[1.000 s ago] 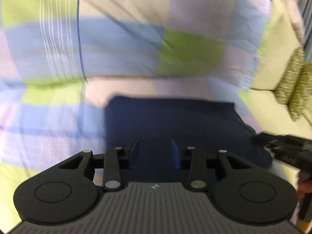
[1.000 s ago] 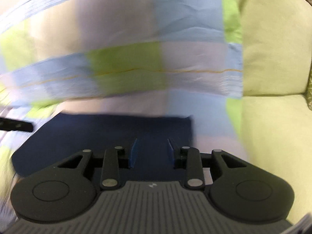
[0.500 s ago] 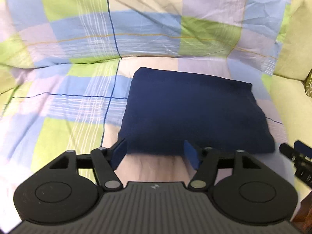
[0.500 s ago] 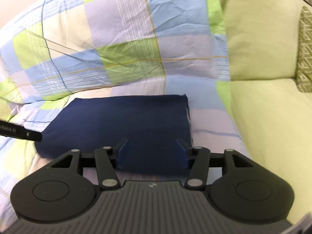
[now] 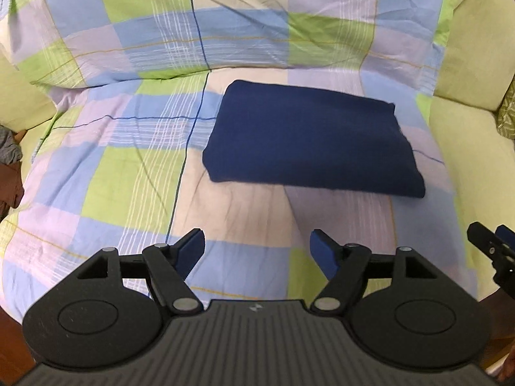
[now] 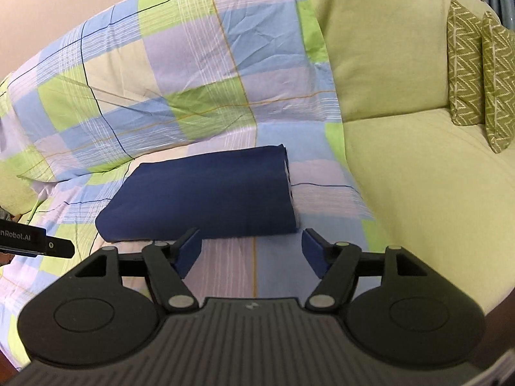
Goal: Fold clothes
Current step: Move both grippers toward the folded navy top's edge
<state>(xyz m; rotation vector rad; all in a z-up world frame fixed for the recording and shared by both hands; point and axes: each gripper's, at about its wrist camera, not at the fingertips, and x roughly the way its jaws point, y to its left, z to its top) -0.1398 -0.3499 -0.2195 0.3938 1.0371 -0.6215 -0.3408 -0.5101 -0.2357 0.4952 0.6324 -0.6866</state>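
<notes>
Both tongs, left gripper and right gripper, sit further back from the folded navy garment, jaws apart and empty (fold apparently finished, so released).

We are seeing the folded garment lying on the sheet covering the sofa seat. Backrest rising behind it. Two cushions standing far right. Both grippers hovering near, short of the garment.

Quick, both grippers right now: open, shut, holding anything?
Left gripper: open, empty, short of the folded navy garment.
Right gripper: open, empty, just in front of the garment's near edge.
</notes>
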